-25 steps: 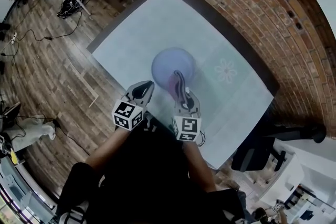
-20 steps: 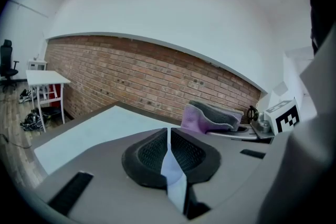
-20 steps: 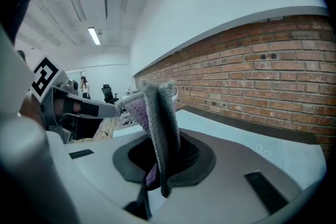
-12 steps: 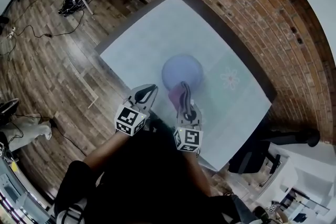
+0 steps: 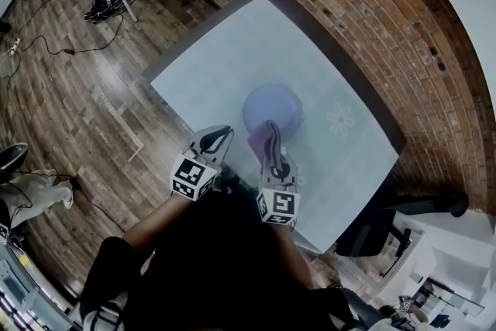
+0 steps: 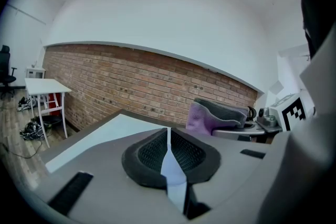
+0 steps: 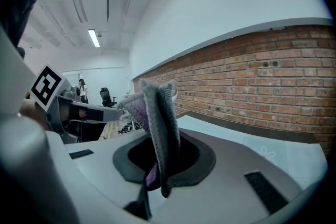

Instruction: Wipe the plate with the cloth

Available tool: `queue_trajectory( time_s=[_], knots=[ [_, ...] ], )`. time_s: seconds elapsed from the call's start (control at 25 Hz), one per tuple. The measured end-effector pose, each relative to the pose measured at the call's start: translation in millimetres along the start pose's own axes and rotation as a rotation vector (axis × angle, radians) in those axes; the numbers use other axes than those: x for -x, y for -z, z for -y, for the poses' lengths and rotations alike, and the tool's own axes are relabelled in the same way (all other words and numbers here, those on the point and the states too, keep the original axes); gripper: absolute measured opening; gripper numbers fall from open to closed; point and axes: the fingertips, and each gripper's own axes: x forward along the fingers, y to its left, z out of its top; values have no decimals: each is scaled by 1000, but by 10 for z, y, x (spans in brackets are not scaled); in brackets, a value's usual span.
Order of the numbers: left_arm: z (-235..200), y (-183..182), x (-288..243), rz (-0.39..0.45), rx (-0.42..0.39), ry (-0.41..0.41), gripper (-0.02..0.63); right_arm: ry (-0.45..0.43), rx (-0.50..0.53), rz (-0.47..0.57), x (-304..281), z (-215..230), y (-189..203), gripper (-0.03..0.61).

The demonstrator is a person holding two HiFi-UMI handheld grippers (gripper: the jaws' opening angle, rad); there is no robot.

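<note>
Right claw [image 5: 270, 129] clamped on purple cloth [image 5: 258, 140]; blue plate [image 5: 273, 106] just ahead on tabletop [image 5: 232, 50]. Left claw [image 5: 218, 135] closed, empty. I'd press cloth flat on plate, left claw steadying the rim.

Fuzzy knit cloth [image 7: 157, 134], smooth plate [image 5: 273, 109]

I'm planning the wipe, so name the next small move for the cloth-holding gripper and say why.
Probably ease the right gripper forward and down until the cloth lies on the plate. That gripper is shut on the cloth, held by the plate's near rim; contact isn't clear. The left gripper is shut and empty.
</note>
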Motion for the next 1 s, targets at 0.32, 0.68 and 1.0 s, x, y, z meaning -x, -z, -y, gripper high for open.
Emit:
queue_trajectory(
  time_s=[0.32, 0.68, 1.0],
  knots=[
    [-18, 3, 32, -2, 0, 14, 46, -4, 2, -4, -18, -56, 6, 60],
    [3, 36, 61, -5, 5, 28, 46, -14, 10, -7, -4, -118, 9, 58],
    [6, 74, 87, -16, 10, 28, 46, -35, 16, -10, -14, -174, 25, 60]
  ],
)
